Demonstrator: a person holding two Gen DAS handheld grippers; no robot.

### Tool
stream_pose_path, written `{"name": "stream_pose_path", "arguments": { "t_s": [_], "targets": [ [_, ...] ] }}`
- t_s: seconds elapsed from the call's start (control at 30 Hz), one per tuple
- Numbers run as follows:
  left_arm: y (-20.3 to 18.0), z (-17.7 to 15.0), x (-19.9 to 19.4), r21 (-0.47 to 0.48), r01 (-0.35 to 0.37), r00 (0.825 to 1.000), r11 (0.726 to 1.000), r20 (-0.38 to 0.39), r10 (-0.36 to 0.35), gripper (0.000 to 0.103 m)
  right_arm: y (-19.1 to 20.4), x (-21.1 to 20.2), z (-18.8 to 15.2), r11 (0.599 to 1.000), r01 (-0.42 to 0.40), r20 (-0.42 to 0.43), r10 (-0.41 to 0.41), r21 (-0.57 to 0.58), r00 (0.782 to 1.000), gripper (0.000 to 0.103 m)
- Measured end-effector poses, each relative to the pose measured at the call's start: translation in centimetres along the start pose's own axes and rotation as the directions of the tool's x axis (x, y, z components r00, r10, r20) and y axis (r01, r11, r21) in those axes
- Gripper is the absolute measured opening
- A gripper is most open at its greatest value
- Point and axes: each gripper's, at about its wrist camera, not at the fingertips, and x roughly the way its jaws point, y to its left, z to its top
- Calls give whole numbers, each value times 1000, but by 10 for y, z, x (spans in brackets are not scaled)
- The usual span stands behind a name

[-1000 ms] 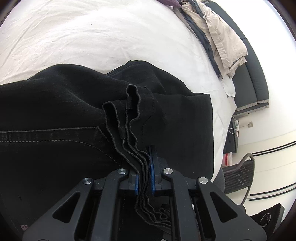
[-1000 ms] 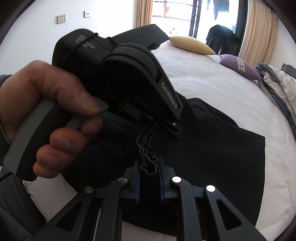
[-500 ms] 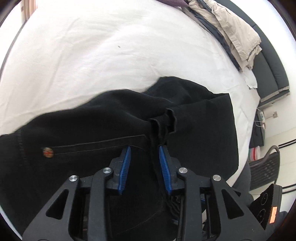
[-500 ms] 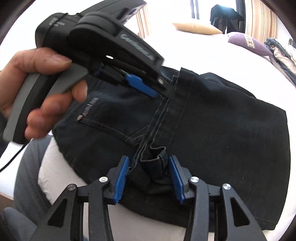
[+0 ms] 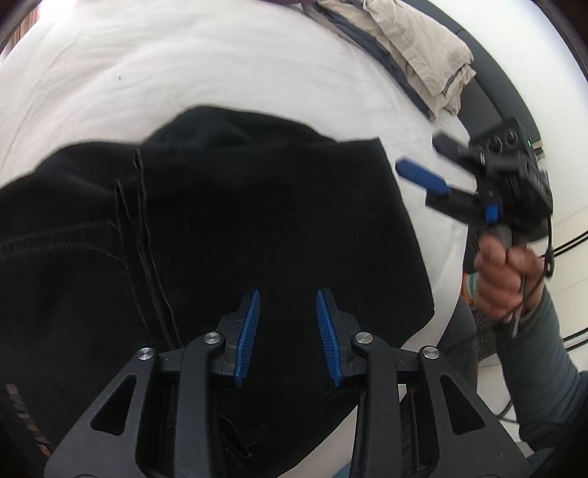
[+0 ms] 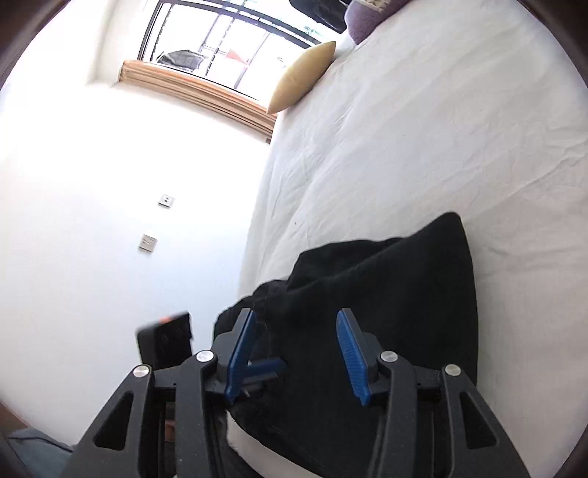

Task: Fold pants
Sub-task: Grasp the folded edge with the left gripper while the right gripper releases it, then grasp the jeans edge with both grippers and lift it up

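The pants (image 5: 257, 220) are black with faint darker stitching lines and a small orange-brown printed label at one edge, and they lie on a bed (image 5: 183, 66) covered in plain white sheeting. The left tool (image 5: 287, 336) and the right tool (image 6: 296, 358) are both black with bright blue ribbed pads and silver round pins. A mustard-yellow pillow (image 6: 301, 75) and a purple cushion (image 6: 362, 18) sit on the bed, a beige garment (image 5: 415, 47) with dark navy cloth beside it, and the sleeve (image 5: 544, 371) is grey.

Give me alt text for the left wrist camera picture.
Folded black pants lie on a white bed beneath the open left gripper; the right gripper, open and empty, is at right above the bed's edge.
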Motion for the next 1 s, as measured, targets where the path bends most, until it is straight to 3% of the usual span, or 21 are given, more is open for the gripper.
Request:
{"name": "stream_pose_path", "arguments": {
  "t_s": [0.1,0.13,0.2,0.37,0.53,0.67,0.73,0.8,0.93,1.0],
  "targets": [
    [2,-19,5,-18,15,1000,1000,8,-15,31,-36,6,26,997,7,-6,-6,74,1000,50],
    [6,-24,2,-23,26,1000,999,16,-25,31,-45,12,28,996,-18,-30,21,90,999,50],
    [9,-33,-3,-31,37,999,999,26,-36,31,-61,23,27,993,14,-80,-5,115,997,47],
    [8,-47,-6,-18,54,997,998,55,-53,31,-52,15,-10,995,-12,-135,26,102,990,47],
    [18,-60,-8,-38,77,994,996,81,-74,31,-45,1,-76,995,53,-234,-31,88,972,49],
    [33,-78,-25,-51,97,990,994,107,-91,31,-42,-25,-103,988,44,-214,-11,149,977,49],
    [34,-89,-36,-60,98,988,993,129,-90,31,-34,-32,-109,990,74,-229,-45,120,972,50],
    [31,-97,-53,-81,99,982,992,170,-84,31,-18,-31,-113,992,110,-240,-92,65,966,52],
    [40,-132,-107,-143,93,950,985,309,-45,31,12,-28,-105,1000,0,-169,2,11,986,53],
    [53,-152,-137,-192,68,926,979,377,10,31,14,-21,-97,999,-36,-153,37,5,988,61]
  ]
}}
